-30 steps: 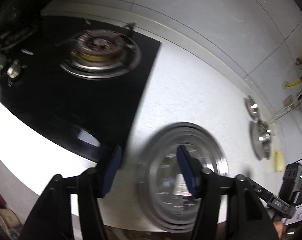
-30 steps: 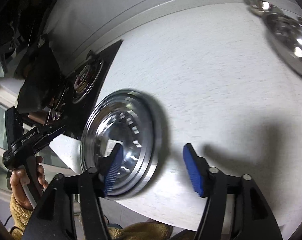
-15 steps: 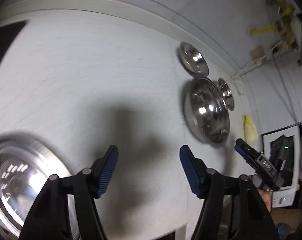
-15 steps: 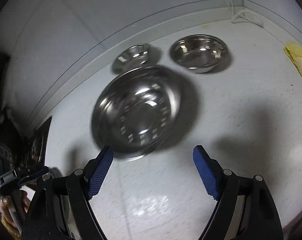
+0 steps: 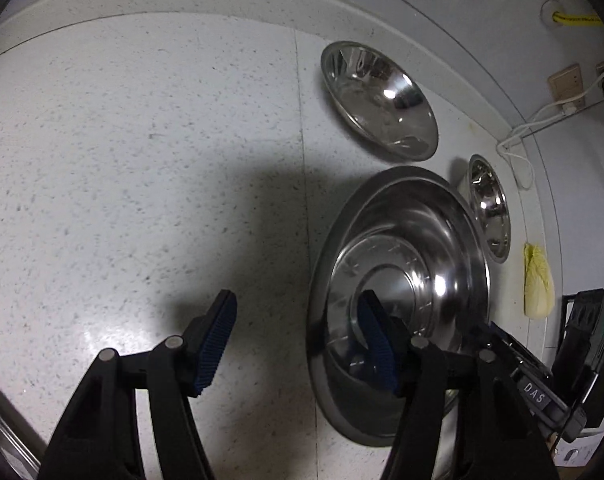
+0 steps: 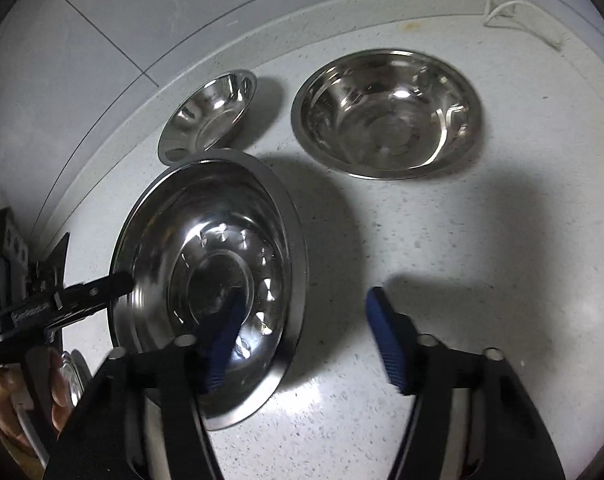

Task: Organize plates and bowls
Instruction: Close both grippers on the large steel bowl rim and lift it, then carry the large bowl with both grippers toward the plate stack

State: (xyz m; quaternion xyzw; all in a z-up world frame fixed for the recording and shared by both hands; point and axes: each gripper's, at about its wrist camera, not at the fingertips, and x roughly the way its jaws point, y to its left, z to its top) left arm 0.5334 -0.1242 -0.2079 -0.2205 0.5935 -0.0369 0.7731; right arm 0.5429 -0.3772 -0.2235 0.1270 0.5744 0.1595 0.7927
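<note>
Both grippers straddle the large steel plate's rim, 1 pad inside and 1 outside, seemingly to lift it together. The right gripper is closing; the left gripper is spread and closing slightly. Beyond the plate sit 2 bowls on the speckled counter, near the tiled wall.

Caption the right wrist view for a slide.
Right gripper, jaws closing, straddles the rim of a large steel plate on a speckled counter, two steel bowls behind.
</note>
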